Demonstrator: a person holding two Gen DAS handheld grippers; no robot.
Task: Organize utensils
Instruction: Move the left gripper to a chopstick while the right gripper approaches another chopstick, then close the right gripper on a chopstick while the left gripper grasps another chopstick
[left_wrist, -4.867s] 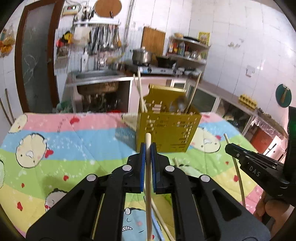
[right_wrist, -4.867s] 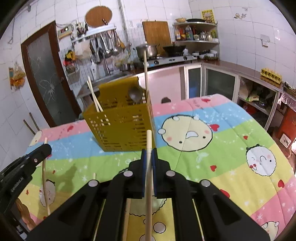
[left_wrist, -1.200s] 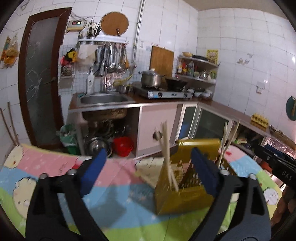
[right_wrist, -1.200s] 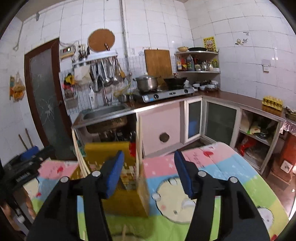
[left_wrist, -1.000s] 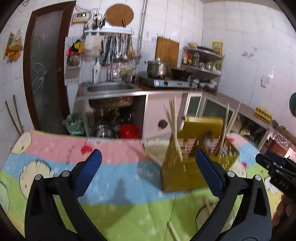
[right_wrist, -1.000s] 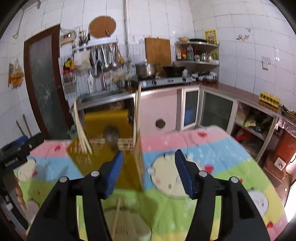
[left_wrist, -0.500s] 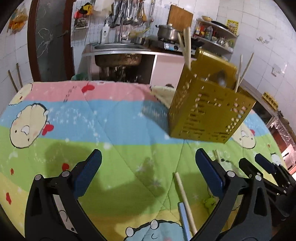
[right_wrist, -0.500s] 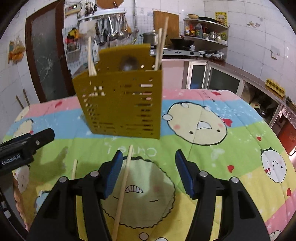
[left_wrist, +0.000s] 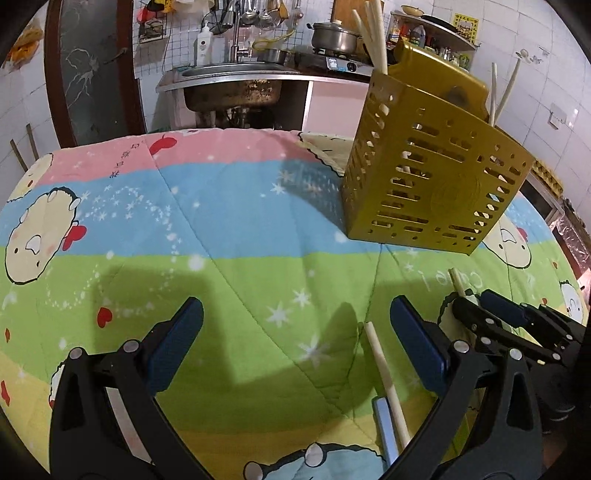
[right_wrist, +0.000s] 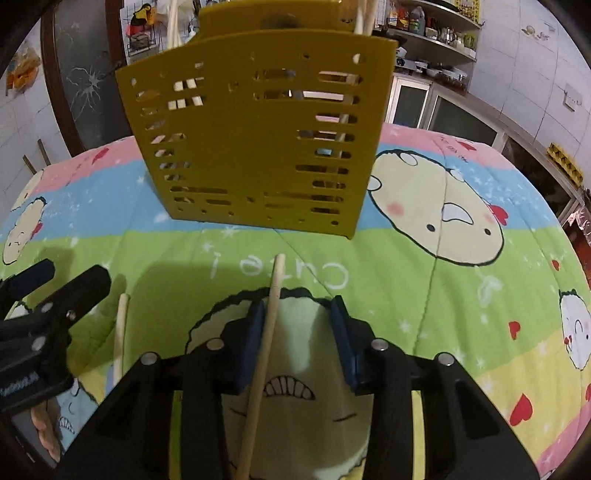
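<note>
A yellow slotted utensil holder (left_wrist: 432, 181) stands on the cartoon quilt with chopsticks and a spoon in it; it also shows in the right wrist view (right_wrist: 255, 129). My left gripper (left_wrist: 293, 347) is wide open and low over the quilt. A pale chopstick (left_wrist: 386, 380) lies just inside its right finger. My right gripper (right_wrist: 297, 339) is open around a wooden chopstick (right_wrist: 264, 354) lying on the quilt, close to its left pad. A second chopstick (right_wrist: 120, 332) lies to the left, beside the left gripper (right_wrist: 44, 321).
A blue flat handle (left_wrist: 384, 424) lies next to the pale chopstick. The quilt-covered table (left_wrist: 184, 229) ends toward a sink (left_wrist: 232, 85) and counter behind. The right gripper's body (left_wrist: 517, 332) sits low right in the left wrist view.
Both grippers have dropped from above the holder to just over the quilt. The right gripper now straddles a chopstick and its jaws have narrowed. Earlier, each held a chopstick, now released.
</note>
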